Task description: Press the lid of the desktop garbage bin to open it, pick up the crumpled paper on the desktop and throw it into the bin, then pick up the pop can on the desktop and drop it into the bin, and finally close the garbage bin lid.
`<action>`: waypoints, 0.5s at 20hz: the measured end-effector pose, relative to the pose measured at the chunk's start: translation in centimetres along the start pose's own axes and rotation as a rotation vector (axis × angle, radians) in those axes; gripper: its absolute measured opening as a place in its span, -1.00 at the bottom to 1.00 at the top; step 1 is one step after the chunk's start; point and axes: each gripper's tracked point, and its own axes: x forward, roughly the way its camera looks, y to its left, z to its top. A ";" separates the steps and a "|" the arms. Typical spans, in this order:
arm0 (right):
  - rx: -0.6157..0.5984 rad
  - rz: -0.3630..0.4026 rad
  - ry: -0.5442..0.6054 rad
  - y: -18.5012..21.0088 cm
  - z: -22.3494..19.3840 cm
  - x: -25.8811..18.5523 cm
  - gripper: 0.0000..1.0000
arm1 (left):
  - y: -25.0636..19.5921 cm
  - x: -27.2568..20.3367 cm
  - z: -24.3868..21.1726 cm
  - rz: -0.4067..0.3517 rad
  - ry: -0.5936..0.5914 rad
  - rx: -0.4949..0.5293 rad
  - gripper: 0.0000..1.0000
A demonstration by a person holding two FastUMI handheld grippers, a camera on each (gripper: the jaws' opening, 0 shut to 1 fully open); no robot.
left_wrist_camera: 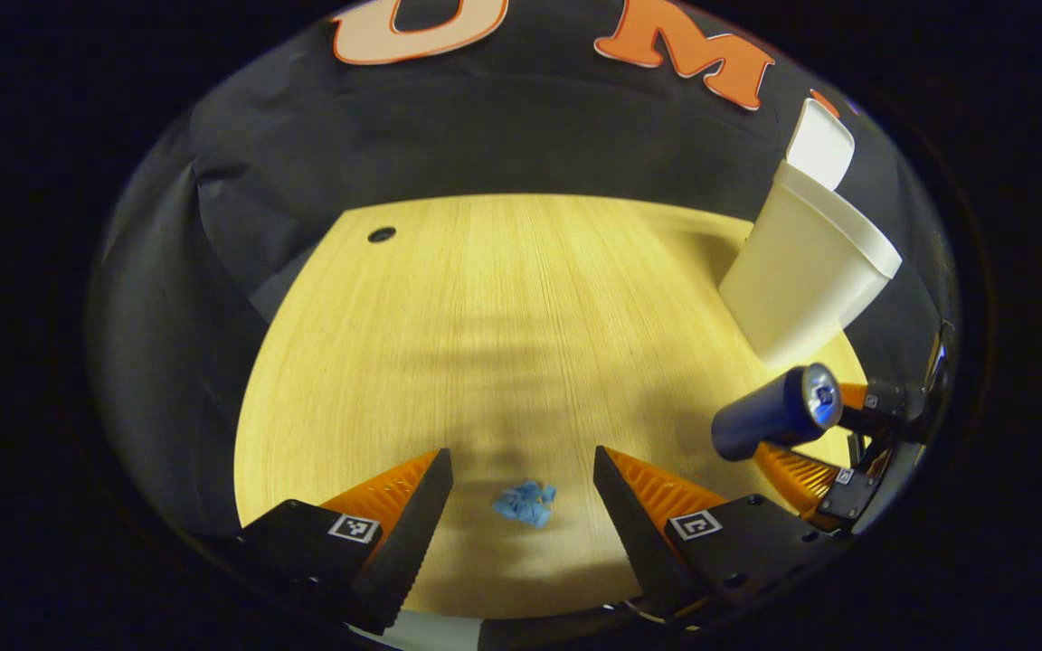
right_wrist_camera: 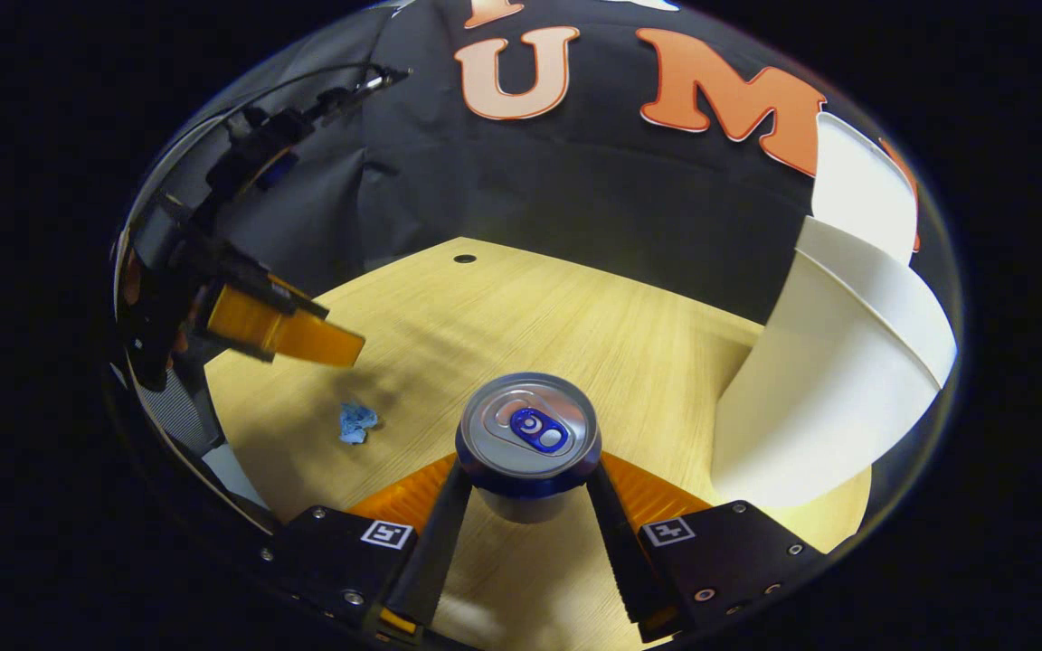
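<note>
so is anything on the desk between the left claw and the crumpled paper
Nothing visible is. The left claw is open above the blue crumpled paper, with bare desktop around it. The can sits off to the side in the right claw.

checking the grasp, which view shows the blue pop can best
The right gripper view: the blue aluminium pop can sits centred between the right gripper jaws, silver top facing the camera. The left gripper view shows it small, sideways near the edge.
</note>
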 end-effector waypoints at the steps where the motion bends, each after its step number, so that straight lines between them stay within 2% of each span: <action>1: 0.012 -0.014 -0.002 -0.1 0.0 -0.1 0.54 | -0.2 1.0 -1.2 -0.012 0.026 0.000 1.00; 9: 0.070 -0.135 -0.002 -0.9 0.4 -1.1 0.55 | -1.0 4.7 -6.3 -0.070 0.240 0.007 0.96; 10: 0.073 -0.150 -0.001 -1.2 0.4 -1.2 0.43 | -0.8 4.9 -6.4 -0.059 0.256 0.017 0.96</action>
